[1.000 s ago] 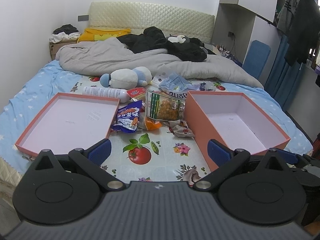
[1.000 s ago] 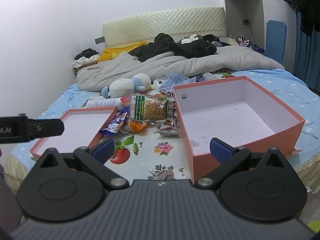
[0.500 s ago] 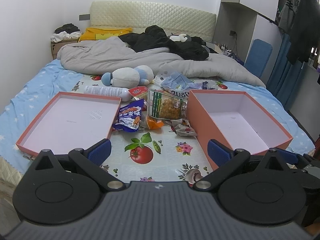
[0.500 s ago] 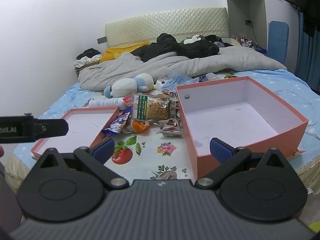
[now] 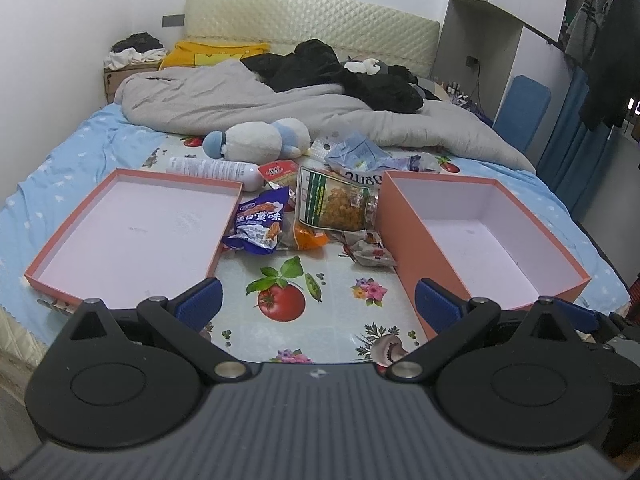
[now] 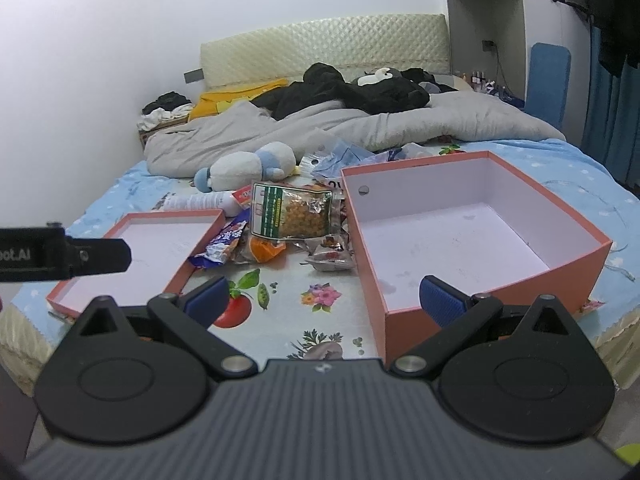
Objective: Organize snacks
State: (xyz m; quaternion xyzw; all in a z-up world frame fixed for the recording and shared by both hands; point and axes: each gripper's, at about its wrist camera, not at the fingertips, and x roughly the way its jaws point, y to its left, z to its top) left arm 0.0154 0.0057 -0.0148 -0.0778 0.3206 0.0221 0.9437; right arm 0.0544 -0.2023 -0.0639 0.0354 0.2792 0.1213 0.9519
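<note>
Snack packets lie in a heap on the bed: a clear bag of yellow snacks point(image 5: 334, 204) point(image 6: 294, 210), a blue-purple packet point(image 5: 260, 224) point(image 6: 224, 242), an orange packet point(image 5: 306, 238), a small crumpled packet point(image 5: 370, 252) point(image 6: 330, 258) and a red packet point(image 5: 278, 170). An empty deep orange box point(image 5: 400, 236) point(image 6: 374, 280) stands to their right, and its shallow lid point(image 5: 120, 268) point(image 6: 176, 280) lies to their left. My left gripper point(image 5: 318, 304) and right gripper point(image 6: 324, 298) are open and empty, hovering short of the heap.
A white bottle point(image 5: 212, 168) and a plush toy point(image 5: 260, 144) lie behind the snacks. A grey duvet point(image 5: 280, 112) and black clothes cover the far bed. The left gripper's body point(image 6: 60, 254) shows at the right view's left edge. A wardrobe and curtains stand to the right.
Both grippers have moved slightly forward toward the bed; the scene sits a little closer and lower. Nothing on the bed has moved.
</note>
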